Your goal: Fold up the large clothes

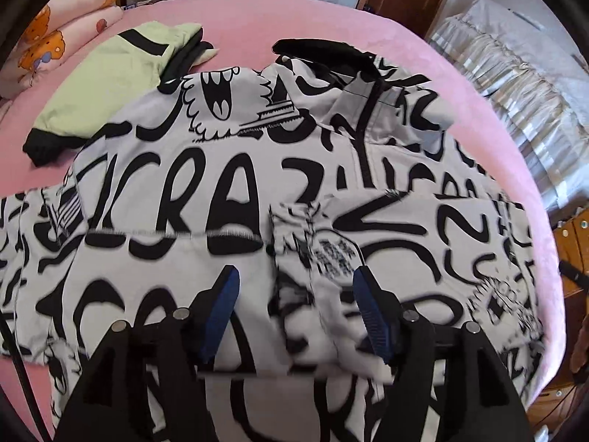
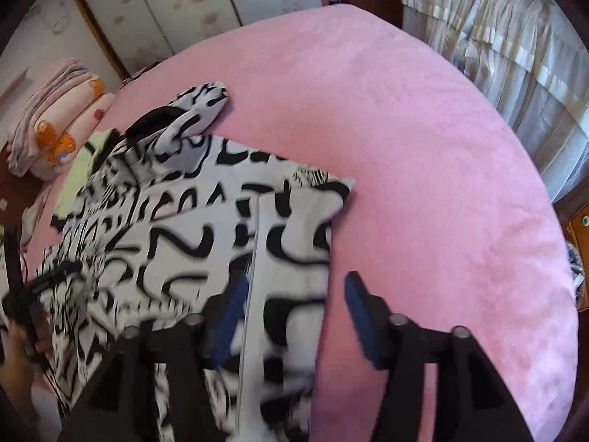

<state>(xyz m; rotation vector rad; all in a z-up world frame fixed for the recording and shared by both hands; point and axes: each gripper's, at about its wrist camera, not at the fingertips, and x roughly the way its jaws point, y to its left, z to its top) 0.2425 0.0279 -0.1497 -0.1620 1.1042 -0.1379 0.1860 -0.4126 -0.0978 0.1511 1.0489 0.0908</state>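
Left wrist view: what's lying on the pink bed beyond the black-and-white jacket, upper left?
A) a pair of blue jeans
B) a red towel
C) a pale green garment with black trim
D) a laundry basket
C: a pale green garment with black trim lies on the pink bed just past the far left edge of the black-and-white jacket, partly tucked under it.

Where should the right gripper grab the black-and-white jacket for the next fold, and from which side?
Probably the right side edge of the jacket, roughly where it borders the pink bedspread. The open right gripper already straddles that edge, one finger over cloth, one over bedspread. Come in from the bedspread side, low, so one finger can slip under; the edge lies flat and free there.
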